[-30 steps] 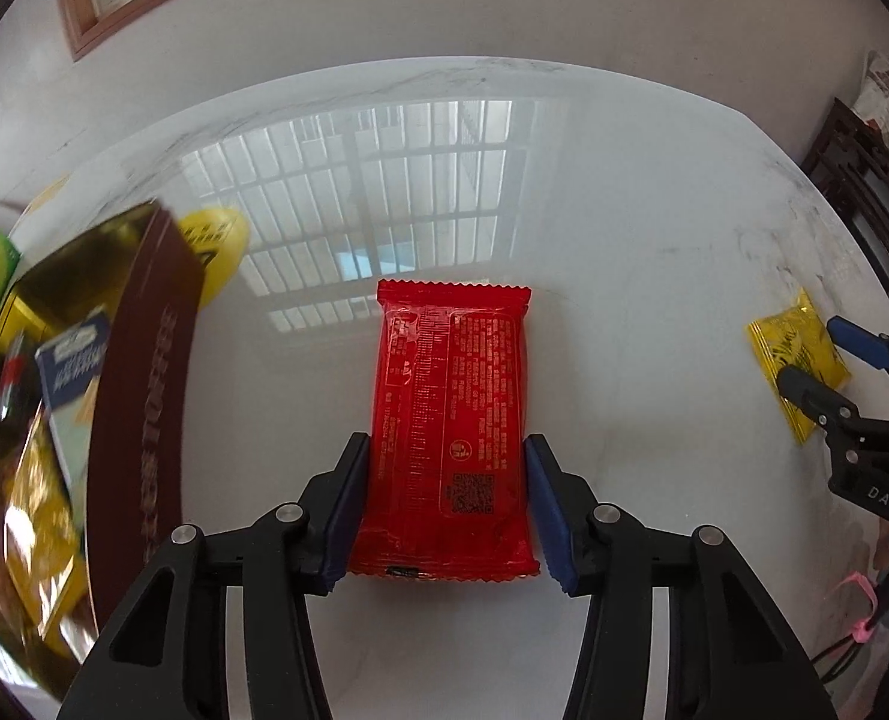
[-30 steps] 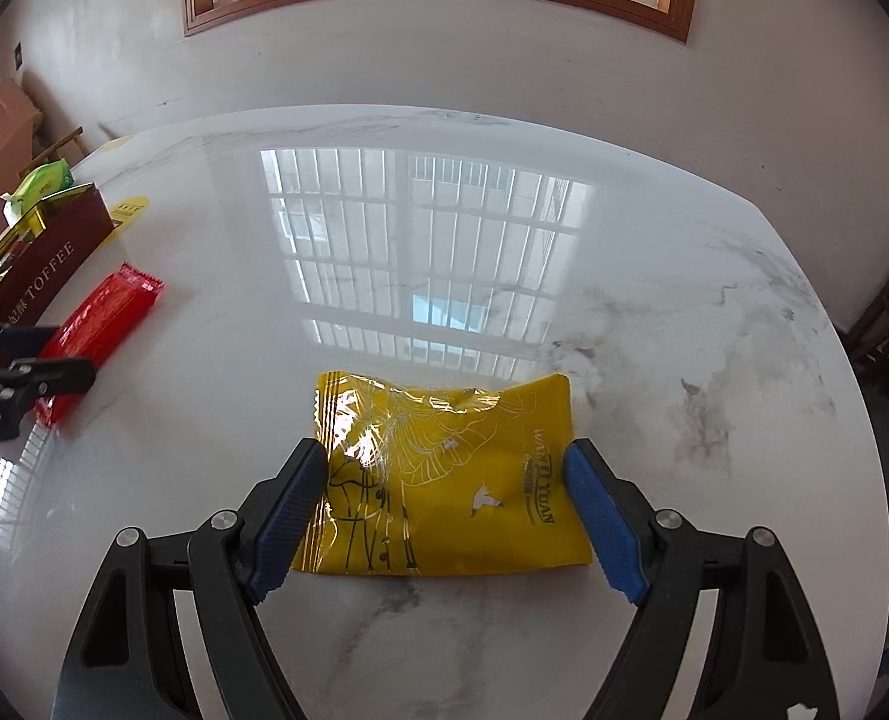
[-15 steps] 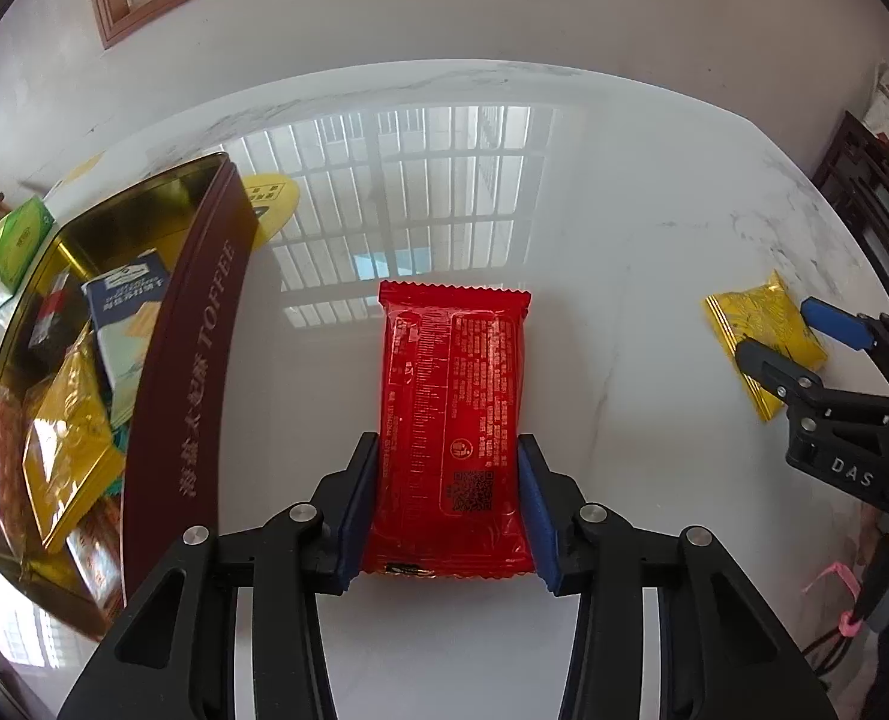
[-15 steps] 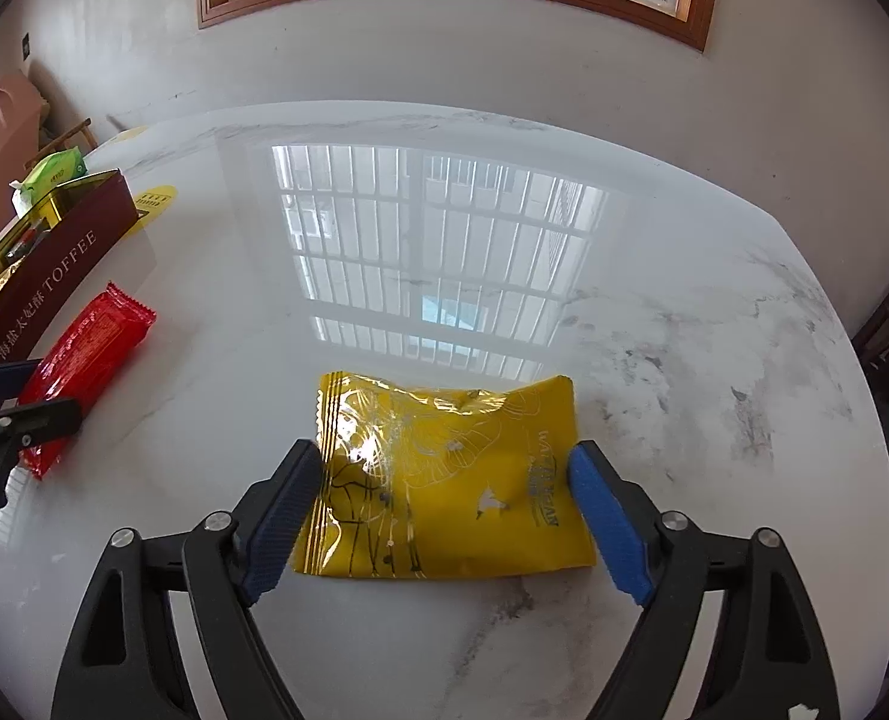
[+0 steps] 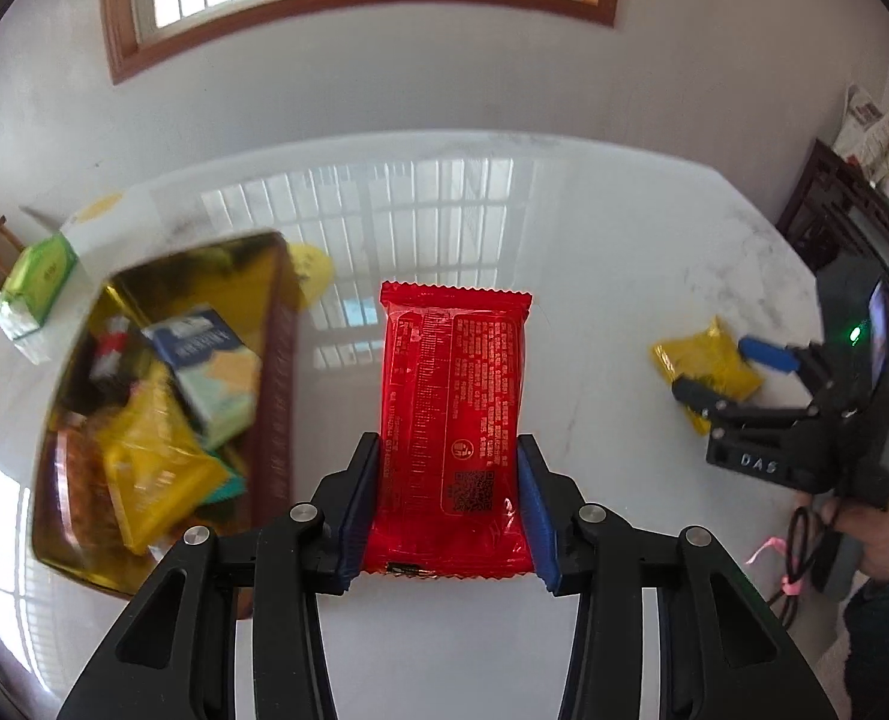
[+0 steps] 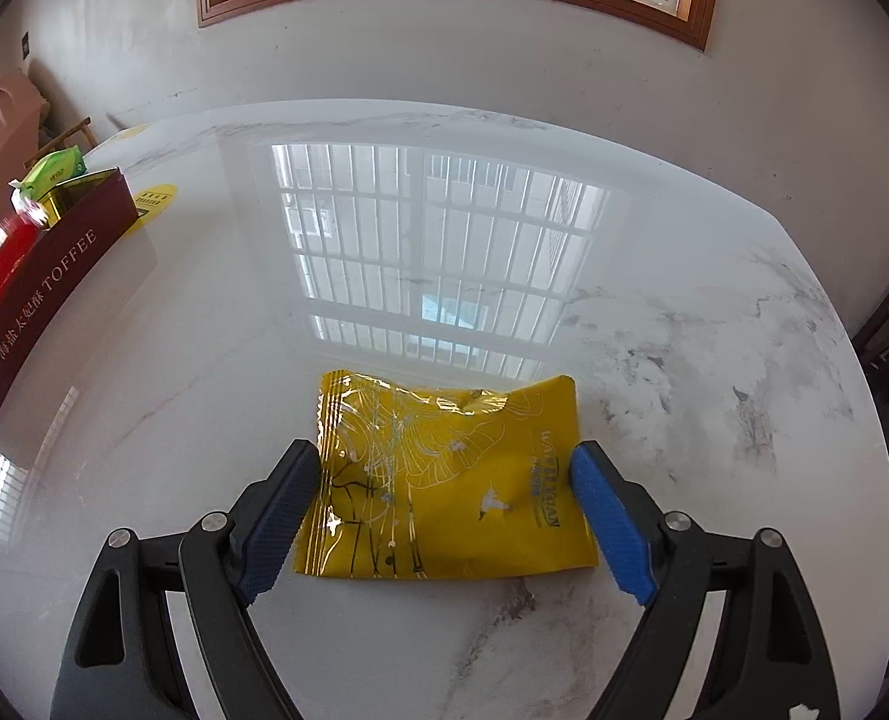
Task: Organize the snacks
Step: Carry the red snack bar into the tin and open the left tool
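Note:
My left gripper [image 5: 446, 510] is shut on a red snack packet [image 5: 451, 432] and holds it lifted above the white marble table [image 5: 594, 228]. To its left lies the dark red toffee tin [image 5: 276, 396] with a gold inside, holding several snack packs. My right gripper [image 6: 444, 510] is open, its blue pads on either side of a yellow snack packet [image 6: 450, 474] that lies flat on the table. The left wrist view shows that right gripper [image 5: 726, 369] and the yellow packet [image 5: 705, 360] at the right. The tin [image 6: 42, 288] shows at the far left of the right wrist view.
A green tissue pack [image 5: 33, 294] lies beyond the tin, also seen in the right wrist view [image 6: 54, 171]. A round yellow sticker [image 6: 153, 201] lies on the table by the tin. Dark wooden furniture [image 5: 852, 222] stands past the table's right edge.
My left gripper closed on the red packet and lifted it off the table; the tin's inside came into view. My right gripper edged forward around the yellow packet and stayed open.

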`<action>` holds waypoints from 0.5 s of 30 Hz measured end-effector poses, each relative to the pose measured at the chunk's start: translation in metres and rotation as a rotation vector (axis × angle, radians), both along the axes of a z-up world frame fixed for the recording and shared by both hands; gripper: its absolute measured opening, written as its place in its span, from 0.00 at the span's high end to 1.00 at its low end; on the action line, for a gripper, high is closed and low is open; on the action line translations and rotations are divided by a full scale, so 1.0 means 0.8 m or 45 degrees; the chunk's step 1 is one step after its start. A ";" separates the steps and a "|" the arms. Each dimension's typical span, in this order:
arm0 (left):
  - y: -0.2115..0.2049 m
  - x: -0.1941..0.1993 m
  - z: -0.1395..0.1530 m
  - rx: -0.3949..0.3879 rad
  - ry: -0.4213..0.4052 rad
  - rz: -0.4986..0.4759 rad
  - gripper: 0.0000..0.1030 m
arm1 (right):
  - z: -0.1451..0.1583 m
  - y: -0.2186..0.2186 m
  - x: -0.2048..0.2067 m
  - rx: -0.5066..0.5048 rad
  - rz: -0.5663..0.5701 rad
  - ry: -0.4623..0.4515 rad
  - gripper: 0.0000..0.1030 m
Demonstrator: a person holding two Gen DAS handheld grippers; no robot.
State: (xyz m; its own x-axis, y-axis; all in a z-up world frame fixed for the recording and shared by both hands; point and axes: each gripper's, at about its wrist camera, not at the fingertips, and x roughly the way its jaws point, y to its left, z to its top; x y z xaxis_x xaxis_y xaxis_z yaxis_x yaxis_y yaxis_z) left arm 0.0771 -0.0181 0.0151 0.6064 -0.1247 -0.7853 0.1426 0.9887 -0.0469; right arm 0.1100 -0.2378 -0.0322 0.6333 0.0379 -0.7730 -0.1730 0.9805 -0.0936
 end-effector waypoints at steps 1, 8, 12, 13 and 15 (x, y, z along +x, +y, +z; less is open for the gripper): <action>0.006 -0.001 0.005 -0.006 -0.010 0.008 0.57 | -0.001 -0.001 0.000 0.001 0.000 0.000 0.19; 0.074 -0.007 0.029 0.029 -0.056 0.112 0.57 | 0.000 0.000 0.000 0.001 0.000 0.000 0.19; 0.126 -0.001 0.032 0.040 -0.045 0.215 0.57 | 0.000 0.000 0.000 0.001 0.000 0.000 0.19; 0.139 0.001 0.032 0.051 -0.049 0.243 0.57 | 0.000 0.000 0.000 0.002 -0.001 0.000 0.19; 0.159 0.007 0.029 0.084 -0.049 0.286 0.57 | 0.000 0.001 0.000 0.001 -0.001 0.000 0.19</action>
